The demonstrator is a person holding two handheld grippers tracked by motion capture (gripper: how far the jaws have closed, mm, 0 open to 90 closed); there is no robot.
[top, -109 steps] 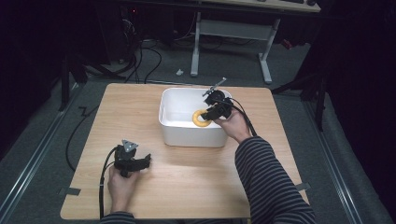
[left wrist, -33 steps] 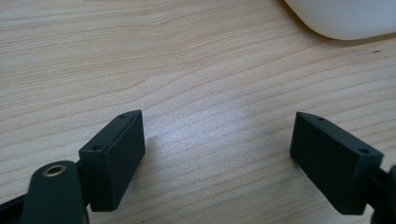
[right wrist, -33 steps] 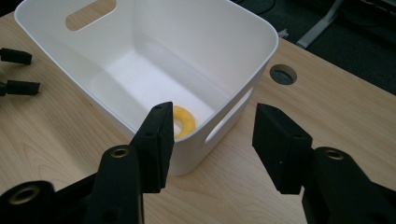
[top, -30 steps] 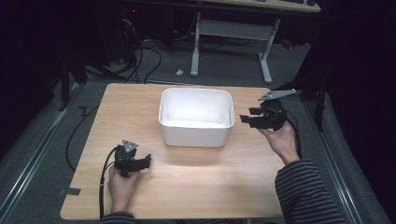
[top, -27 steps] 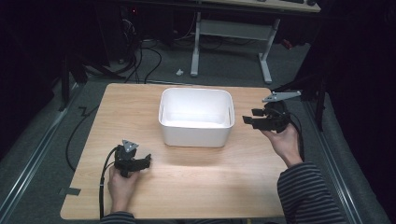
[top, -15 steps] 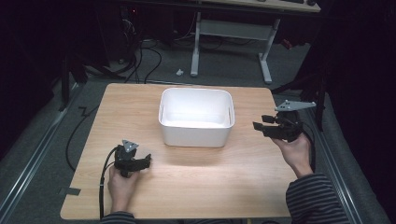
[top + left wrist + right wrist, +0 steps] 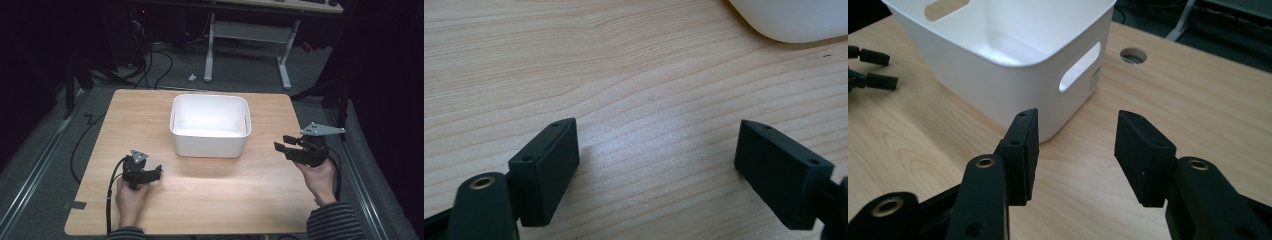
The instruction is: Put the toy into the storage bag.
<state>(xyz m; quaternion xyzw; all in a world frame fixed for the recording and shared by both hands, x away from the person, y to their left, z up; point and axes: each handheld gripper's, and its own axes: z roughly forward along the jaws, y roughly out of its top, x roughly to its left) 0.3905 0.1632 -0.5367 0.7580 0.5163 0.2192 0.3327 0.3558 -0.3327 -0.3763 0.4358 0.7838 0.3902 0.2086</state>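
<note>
A white plastic bin [image 7: 210, 125] with cut-out handles stands in the middle of the wooden table [image 7: 210, 200]. My right gripper [image 7: 281, 145] hovers to the right of the bin, near the table's right edge. It points left, and it is open with nothing between its jaws. In the right gripper view the bin [image 7: 1013, 60] is close ahead of the open gripper [image 7: 1075, 145]. My left gripper [image 7: 157, 172] rests on the table at the front left. In its own view it [image 7: 659, 160] stands wide open over bare wood, with a corner of the bin [image 7: 789, 20] beyond.
A round cable hole [image 7: 1134, 55] pierces the table behind the bin. Cables trail on the floor at the left [image 7: 80, 145]. A desk frame [image 7: 250, 40] stands beyond the table's far edge. Bare wood lies in front of the bin, between the two grippers.
My right gripper was at a yellow ring over the bin. It has since drawn out to the right and back toward the person, now open and holding nothing. The left gripper has stayed put.
</note>
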